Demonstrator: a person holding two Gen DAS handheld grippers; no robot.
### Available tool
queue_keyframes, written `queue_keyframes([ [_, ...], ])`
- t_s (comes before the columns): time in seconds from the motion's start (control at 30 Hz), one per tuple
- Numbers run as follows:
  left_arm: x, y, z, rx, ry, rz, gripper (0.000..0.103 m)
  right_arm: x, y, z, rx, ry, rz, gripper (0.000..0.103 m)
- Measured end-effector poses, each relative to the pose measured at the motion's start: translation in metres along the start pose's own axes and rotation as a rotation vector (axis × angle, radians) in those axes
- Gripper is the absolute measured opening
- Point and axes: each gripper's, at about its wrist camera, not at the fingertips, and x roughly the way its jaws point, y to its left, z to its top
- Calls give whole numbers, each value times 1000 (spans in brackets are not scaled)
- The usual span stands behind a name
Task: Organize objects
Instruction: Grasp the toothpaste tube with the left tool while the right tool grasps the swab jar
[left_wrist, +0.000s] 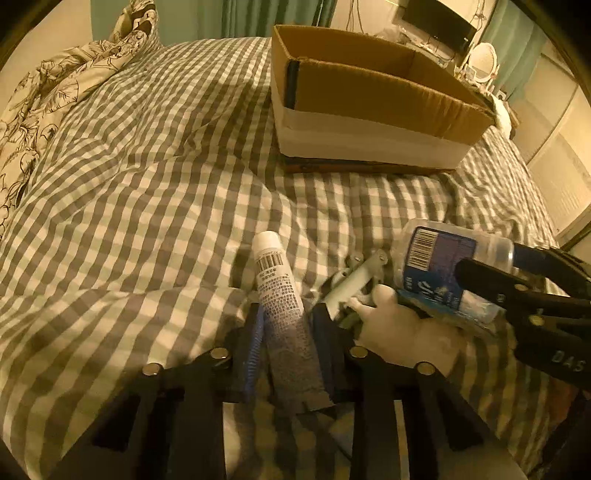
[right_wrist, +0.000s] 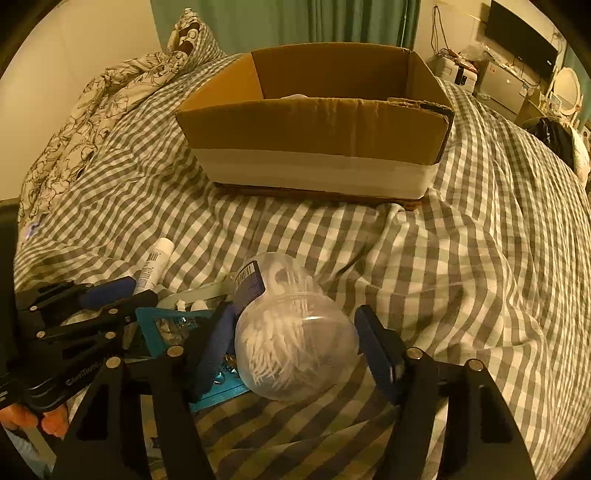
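My left gripper (left_wrist: 290, 325) is shut on a white and blue tube (left_wrist: 280, 295) with a barcode, cap pointing away; the tube also shows in the right wrist view (right_wrist: 153, 264). My right gripper (right_wrist: 295, 328) is shut on a clear plastic jar (right_wrist: 291, 332) of white cotton swabs with a blue label, held just above the bedspread; the jar also shows in the left wrist view (left_wrist: 447, 273). An open cardboard box (right_wrist: 317, 129) with a white band stands farther up the bed, also in the left wrist view (left_wrist: 373, 96).
Small items lie between the grippers: a white figurine (left_wrist: 399, 325), a pale flat tool (left_wrist: 354, 284), a teal frame (right_wrist: 155, 328). A checked bedspread (left_wrist: 147, 184) covers the bed. A floral duvet (left_wrist: 44, 110) is bunched at the far left.
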Motion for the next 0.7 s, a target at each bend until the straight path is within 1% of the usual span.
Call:
queue_keyframes([
  [0.1,-8,-4,-2,14,-10,7,15,-6,2,-3,0,-19,-14,66],
  [0.17,-13,-6,-3,22,-15,9,12,-11,2,-4,8,-35,-12,66],
  [0.33,-22,-6,-2,23,-26,17,11,-27,-2,-7,37,-76,-4,66],
  [0.5,-35,-5,2,9,-48,32,10,-45,-3,-9,33,-121,-28,65],
  [0.7,-57,-8,17,16,-110,51,9,-73,-12,0,44,-197,-49,65],
])
